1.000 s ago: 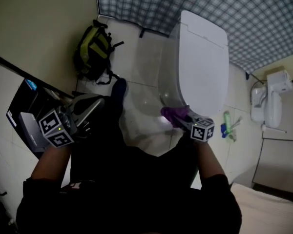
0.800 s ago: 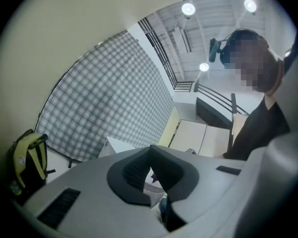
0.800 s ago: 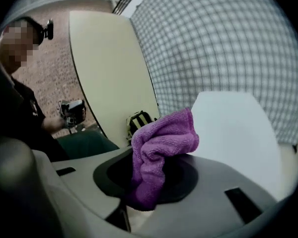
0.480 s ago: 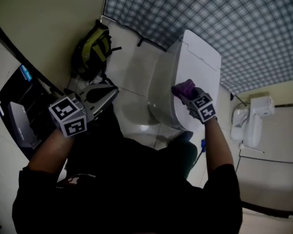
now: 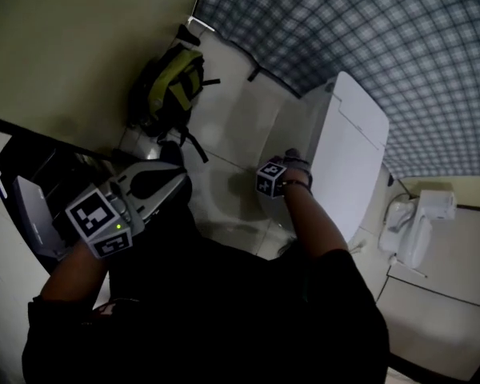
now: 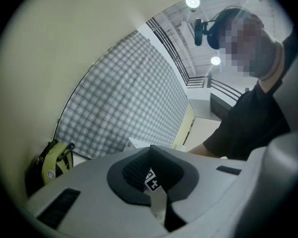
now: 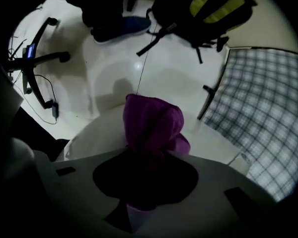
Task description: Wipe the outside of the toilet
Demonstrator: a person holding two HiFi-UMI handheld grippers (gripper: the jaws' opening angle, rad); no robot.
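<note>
My right claw (image 5: 290, 162) is clenched on the purple cloth (image 7: 151, 120), working the side of the toilet (image 5: 352, 150). My left claw (image 6: 150, 148) is closed, empty, well left of it. I'd judge the wiping is underway, with plenty of the outside left.

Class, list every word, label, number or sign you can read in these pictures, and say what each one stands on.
There is no readable text anywhere.
The left cube, on the left claw: black-and-white square markers, no words.
The right cube, on the right claw: the same.
The purple cloth: plain.
The backpack: any print is too small to read.
</note>
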